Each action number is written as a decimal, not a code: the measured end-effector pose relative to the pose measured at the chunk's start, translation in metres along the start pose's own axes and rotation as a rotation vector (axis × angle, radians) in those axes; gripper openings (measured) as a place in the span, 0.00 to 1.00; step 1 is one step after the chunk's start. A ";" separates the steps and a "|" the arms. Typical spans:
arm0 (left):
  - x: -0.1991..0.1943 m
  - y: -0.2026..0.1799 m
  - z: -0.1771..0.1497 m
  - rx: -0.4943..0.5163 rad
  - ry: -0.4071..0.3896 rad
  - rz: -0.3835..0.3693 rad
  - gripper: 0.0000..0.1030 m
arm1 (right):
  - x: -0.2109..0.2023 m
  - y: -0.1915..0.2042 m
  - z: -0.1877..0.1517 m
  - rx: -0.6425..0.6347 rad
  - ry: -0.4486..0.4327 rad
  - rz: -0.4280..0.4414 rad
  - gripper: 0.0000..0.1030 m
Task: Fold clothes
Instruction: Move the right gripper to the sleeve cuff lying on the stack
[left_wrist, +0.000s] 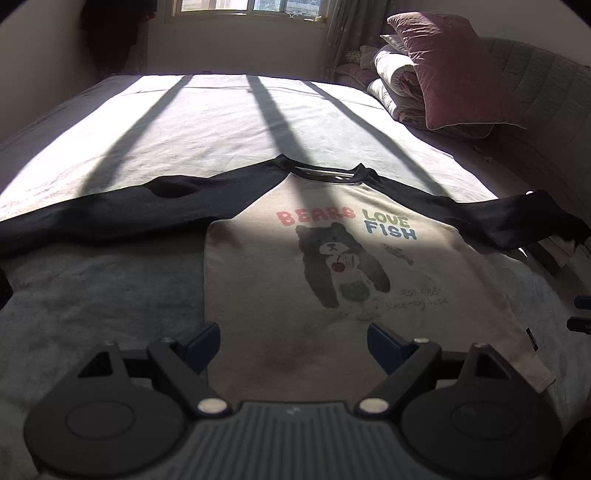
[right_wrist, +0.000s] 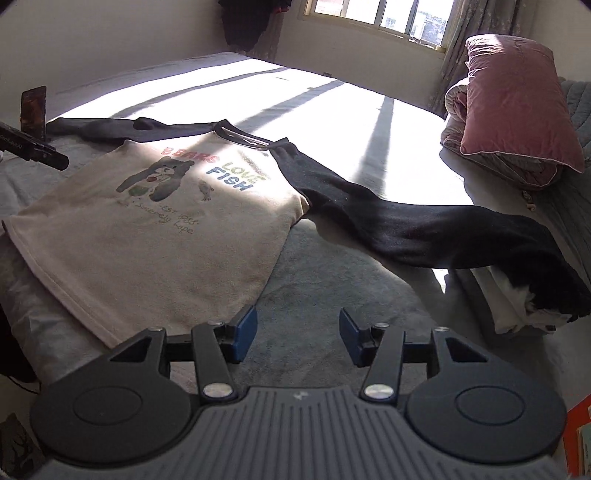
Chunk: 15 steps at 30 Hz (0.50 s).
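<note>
The shirt (left_wrist: 332, 280) lies flat and face up on the bed (left_wrist: 207, 118), collar toward the window, hem nearest the claws, its long axis running straight away from them, with the dark sleeves (right_wrist: 424, 229) spread to either side. The left claw (left_wrist: 293, 341) hangs over the hem, jaws wide and empty. The right claw (right_wrist: 297, 332), about half open and also empty, sits just off the hem's right corner, nearer the right sleeve.
</note>
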<state>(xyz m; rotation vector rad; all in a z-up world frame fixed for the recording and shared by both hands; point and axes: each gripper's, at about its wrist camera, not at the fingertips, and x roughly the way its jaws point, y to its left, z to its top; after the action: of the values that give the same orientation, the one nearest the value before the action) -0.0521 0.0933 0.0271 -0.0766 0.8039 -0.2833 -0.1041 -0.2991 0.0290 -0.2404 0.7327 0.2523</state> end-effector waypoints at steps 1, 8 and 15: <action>-0.003 0.010 -0.008 -0.025 0.005 -0.006 0.76 | 0.003 0.004 -0.003 0.029 0.005 0.023 0.47; 0.001 0.033 -0.061 -0.075 0.051 -0.063 0.37 | 0.018 0.036 -0.022 0.138 0.029 0.115 0.18; -0.020 0.030 -0.090 0.008 0.024 -0.036 0.32 | 0.019 0.039 -0.043 0.142 0.078 0.079 0.12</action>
<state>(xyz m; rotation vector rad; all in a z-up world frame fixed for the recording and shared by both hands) -0.1227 0.1313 -0.0266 -0.0799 0.8255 -0.3217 -0.1293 -0.2720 -0.0197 -0.0863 0.8348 0.2661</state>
